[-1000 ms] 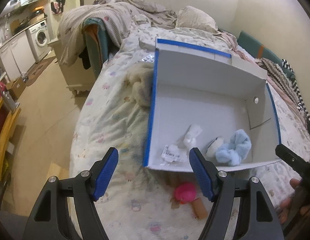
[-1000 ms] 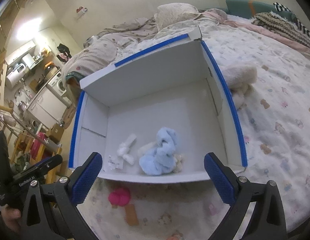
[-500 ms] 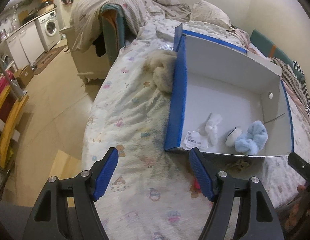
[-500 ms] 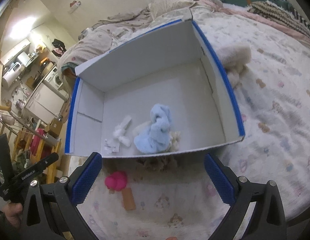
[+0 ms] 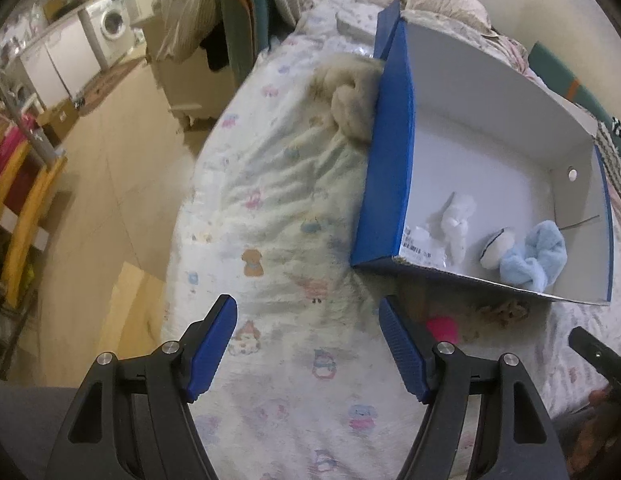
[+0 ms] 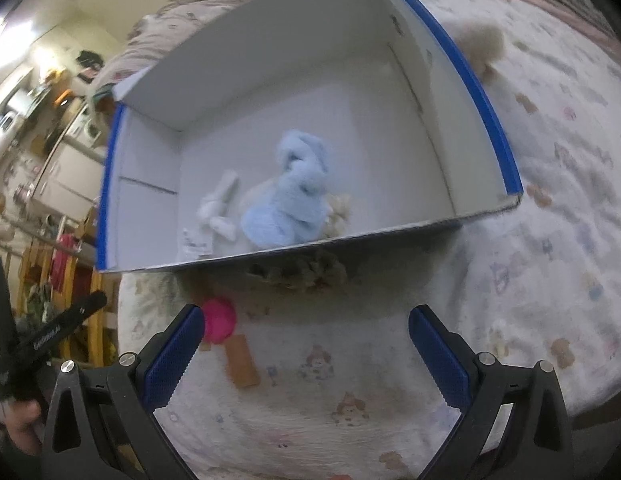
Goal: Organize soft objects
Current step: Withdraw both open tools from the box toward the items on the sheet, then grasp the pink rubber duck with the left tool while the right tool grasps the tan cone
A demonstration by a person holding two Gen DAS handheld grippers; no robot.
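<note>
Both claws, my left claw [image 5: 306,336] and right claw [image 6: 304,344], stand wide and empty above the bed [image 5: 270,208]. Blue soft toy [image 6: 294,192] lies inside the box [image 6: 486,120]; pink toy [image 6: 218,320] lies outside, near its front wall.

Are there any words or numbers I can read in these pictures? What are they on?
White print on the left gripper's black handle: too blurred to read here.
White tag in the box: dark print and what may be a barcode, too small to read.
Bedspread: little cartoon animals only, no words.
Nothing else carries readable text.
</note>
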